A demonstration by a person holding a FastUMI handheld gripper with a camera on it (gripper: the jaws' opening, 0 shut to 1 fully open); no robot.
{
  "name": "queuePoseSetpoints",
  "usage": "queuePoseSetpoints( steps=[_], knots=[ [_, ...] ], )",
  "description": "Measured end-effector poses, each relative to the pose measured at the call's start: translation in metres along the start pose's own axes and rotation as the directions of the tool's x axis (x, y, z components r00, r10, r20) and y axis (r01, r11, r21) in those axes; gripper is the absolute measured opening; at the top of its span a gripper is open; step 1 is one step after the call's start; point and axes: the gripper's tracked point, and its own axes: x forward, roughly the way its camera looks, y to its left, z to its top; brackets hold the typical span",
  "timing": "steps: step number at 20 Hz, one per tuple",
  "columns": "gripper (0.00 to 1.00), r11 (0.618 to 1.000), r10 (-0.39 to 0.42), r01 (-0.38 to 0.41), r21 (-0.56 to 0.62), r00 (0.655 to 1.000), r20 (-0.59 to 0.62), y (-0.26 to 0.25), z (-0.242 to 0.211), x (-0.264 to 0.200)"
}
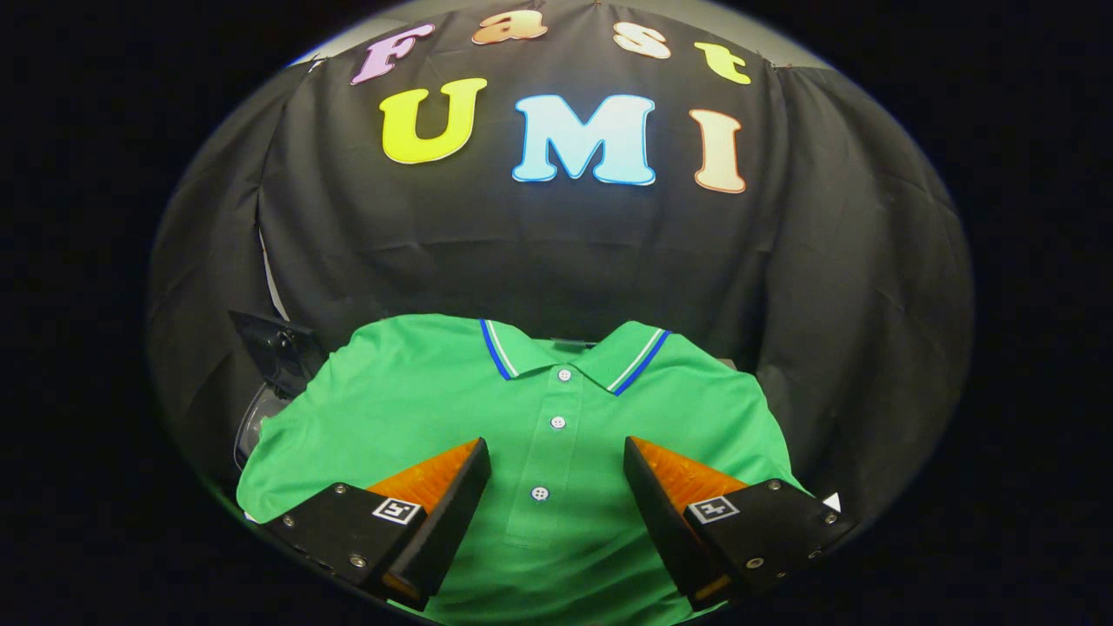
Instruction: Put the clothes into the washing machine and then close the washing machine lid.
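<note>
A green polo shirt (417, 409) with a blue-and-white striped collar and white buttons lies spread out flat, its button placket running between my fingers. My gripper (556, 452) is open above the shirt's chest, with nothing between its fingers. To the left of the shirt's shoulder stands a dark raised lid (276, 348) with a clear rounded rim (252, 422) below it, likely part of the washing machine; most of it is hidden by the shirt.
The booth's black cloth wall (539, 252) hangs close behind the shirt and wraps round both sides. A small white corner (832, 502) shows beside the right finger.
</note>
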Motion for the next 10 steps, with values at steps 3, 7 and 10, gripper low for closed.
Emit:
queuePoseSetpoints(
  steps=[3,7,10],
  knots=[
    [0.96,1.000,0.017,-0.017,0.020,1.000,-0.011,0.0013,-0.0035,0.0003],
    [0.95,0.997,0.051,-0.050,0.057,0.999,-0.016,0.0036,-0.0052,-0.0001],
    [0.92,0.997,0.074,-0.073,0.036,0.997,-0.010,0.0093,-0.0044,0.0000]
  ],
)
